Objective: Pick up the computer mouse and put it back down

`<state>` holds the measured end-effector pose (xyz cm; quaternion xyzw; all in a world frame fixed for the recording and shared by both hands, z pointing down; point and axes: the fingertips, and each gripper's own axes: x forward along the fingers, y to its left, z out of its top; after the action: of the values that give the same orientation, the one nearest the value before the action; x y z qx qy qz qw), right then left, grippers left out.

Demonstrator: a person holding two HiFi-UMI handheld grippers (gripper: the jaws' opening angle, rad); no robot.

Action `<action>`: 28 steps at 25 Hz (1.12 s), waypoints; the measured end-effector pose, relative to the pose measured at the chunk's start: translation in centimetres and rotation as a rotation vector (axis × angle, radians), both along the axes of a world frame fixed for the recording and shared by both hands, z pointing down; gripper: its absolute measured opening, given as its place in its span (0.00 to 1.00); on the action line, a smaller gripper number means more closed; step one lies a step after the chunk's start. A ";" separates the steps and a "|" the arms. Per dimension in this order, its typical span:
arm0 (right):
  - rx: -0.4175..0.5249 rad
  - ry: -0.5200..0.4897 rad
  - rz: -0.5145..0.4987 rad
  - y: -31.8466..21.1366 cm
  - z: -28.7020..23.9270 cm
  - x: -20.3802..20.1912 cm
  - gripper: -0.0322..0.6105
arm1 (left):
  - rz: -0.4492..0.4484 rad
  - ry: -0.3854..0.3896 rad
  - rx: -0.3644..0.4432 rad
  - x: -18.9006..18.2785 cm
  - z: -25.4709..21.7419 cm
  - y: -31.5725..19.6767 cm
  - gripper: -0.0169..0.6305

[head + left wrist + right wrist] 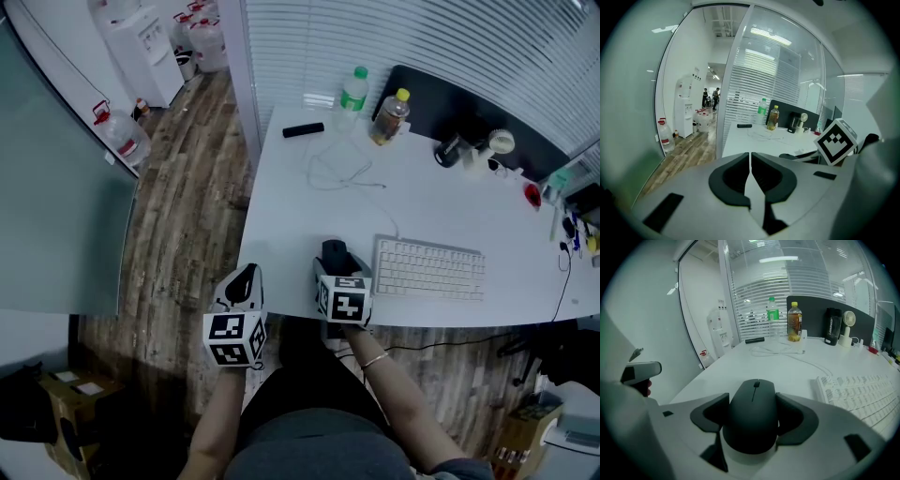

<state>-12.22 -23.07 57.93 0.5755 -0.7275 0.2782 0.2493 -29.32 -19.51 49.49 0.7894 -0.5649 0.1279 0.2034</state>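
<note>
A black computer mouse (752, 420) sits between the jaws of my right gripper (753, 414), and both jaws press against its sides. In the head view the mouse (334, 250) is near the front edge of the white desk (291, 220), just left of the keyboard, with the right gripper (337, 262) around it. Whether the mouse rests on the desk or hangs just above it I cannot tell. My left gripper (246, 276) hovers off the desk's front left corner. Its jaws meet with nothing between them, as the left gripper view (750, 161) shows.
A white keyboard (429, 270) lies right of the mouse. At the back stand a green-capped bottle (352, 91), a yellow-capped bottle (390, 116), a black remote (303, 129) and a small fan (497, 145). A white cable (342, 173) loops mid-desk. Wooden floor (178, 244) lies left.
</note>
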 end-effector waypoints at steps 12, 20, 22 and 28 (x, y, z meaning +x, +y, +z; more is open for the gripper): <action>0.064 -0.006 -0.007 2.4 -3.0 -0.3 0.54 | 0.025 0.006 0.039 0.0 -1.3 2.3 0.08; 0.087 -0.002 0.008 4.4 -4.6 0.6 0.54 | 0.056 0.013 0.056 0.8 -1.7 3.8 0.08; 0.088 -0.002 0.020 4.9 -5.0 1.1 0.54 | 0.068 0.015 0.057 1.1 -1.8 4.0 0.08; 0.086 0.010 0.072 6.2 -5.9 3.7 0.54 | 0.133 0.029 0.056 3.5 -1.8 4.0 0.08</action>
<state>-8.53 -16.90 52.06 0.6129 -0.7164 0.2523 0.2179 -25.79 -15.55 47.68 0.8322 -0.5116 0.1139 0.1806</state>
